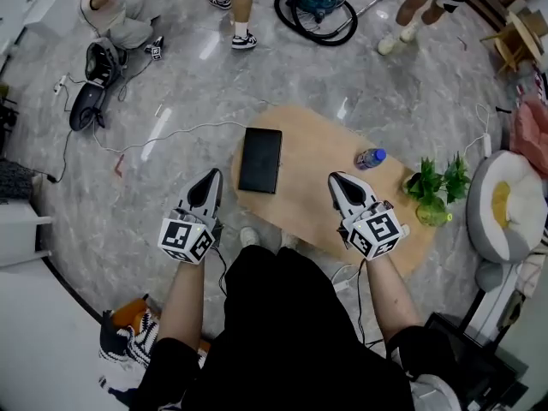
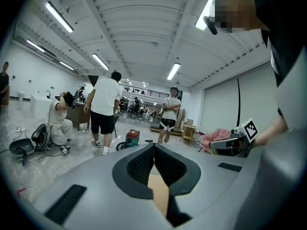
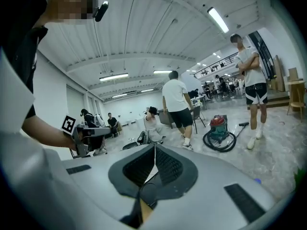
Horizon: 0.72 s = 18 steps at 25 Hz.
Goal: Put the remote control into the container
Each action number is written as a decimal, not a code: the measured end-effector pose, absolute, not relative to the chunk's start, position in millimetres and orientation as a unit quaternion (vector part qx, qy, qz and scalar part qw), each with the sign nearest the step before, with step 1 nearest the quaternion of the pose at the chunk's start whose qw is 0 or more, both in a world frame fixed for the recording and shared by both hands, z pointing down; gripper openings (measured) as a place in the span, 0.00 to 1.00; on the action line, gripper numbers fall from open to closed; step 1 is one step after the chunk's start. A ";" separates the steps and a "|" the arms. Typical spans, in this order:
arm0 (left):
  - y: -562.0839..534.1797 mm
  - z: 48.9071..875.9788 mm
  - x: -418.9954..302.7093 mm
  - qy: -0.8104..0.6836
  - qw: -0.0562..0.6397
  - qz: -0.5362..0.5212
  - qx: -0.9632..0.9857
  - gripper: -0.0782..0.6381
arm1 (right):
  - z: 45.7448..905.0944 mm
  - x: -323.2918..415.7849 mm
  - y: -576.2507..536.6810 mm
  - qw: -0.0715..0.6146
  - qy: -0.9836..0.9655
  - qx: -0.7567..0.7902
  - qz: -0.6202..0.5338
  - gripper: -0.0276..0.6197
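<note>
the left hand-held gripper [image 1: 211, 178] and right hand-held gripper [image 1: 336, 181] are both closed tight and empty. they flank a flat black box [image 1: 260, 159] lying on the desk [image 1: 317, 152].

The low oval table [image 1: 317, 144] of pale wood stands in front of me on the grey marbled floor [image 1: 171, 58]. A flat black box [image 1: 260, 159] lies on the table's left end, its long side running away from me; a small bluish plastic bottle [image 1: 370, 157] lies on its side toward the right, well apart from the box; at the right end a leafy green plant [image 1: 438, 182] stands upright in a green glass vase [image 1: 432, 214]; a thin white cable [image 1: 171, 135] trails over the floor just left of the table.
</note>
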<state>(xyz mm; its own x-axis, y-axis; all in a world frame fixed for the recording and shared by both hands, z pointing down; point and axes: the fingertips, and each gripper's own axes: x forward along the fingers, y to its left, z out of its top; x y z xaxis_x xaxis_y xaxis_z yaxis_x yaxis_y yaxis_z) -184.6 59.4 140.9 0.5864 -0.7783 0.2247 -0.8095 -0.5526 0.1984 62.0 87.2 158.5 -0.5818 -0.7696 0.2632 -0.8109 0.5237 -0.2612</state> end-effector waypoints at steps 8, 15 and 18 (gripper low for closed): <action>35.6 201.4 -189.1 -0.444 0.174 0.109 0.872 0.12 | 225.0 41.9 51.5 0.119 -0.870 0.436 0.198 0.06; 3.3 267.8 -188.3 -0.432 0.196 0.144 0.868 0.12 | 289.4 28.7 20.8 0.174 -0.869 0.422 0.192 0.06; 0.4 301.3 -192.2 -0.428 0.212 0.171 0.862 0.12 | 319.1 22.0 18.3 0.194 -0.865 0.415 0.203 0.06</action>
